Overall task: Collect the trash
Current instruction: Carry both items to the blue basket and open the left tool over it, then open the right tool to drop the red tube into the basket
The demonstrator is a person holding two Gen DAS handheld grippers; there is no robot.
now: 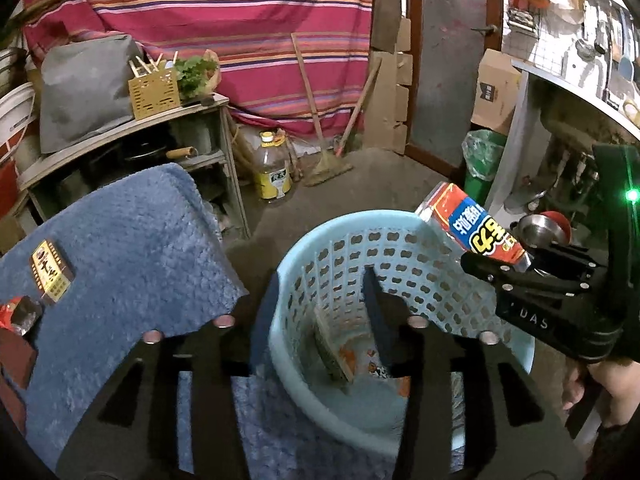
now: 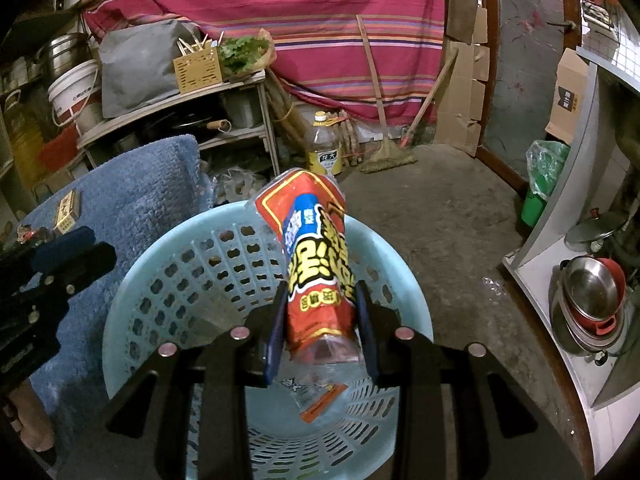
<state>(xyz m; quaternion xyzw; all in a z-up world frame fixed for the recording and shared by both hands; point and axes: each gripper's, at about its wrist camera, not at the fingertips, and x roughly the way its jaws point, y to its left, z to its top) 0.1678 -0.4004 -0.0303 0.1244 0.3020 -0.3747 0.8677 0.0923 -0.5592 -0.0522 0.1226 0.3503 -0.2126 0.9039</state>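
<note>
The right gripper (image 2: pixel 322 330) grasps the red snack wrapper (image 2: pixel 316 264) above the light blue basket (image 2: pixel 160 280); the left gripper (image 1: pixel 320 312) is released, empty, over the basket's near rim.

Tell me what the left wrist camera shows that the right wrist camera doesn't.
Only the left wrist view shows a small box lying inside the basket and the left gripper open above it. Only the right wrist view shows the white bucket on the shelf. Both show the blue basket, the blue mat, and the right gripper clamping the red wrapper.
</note>
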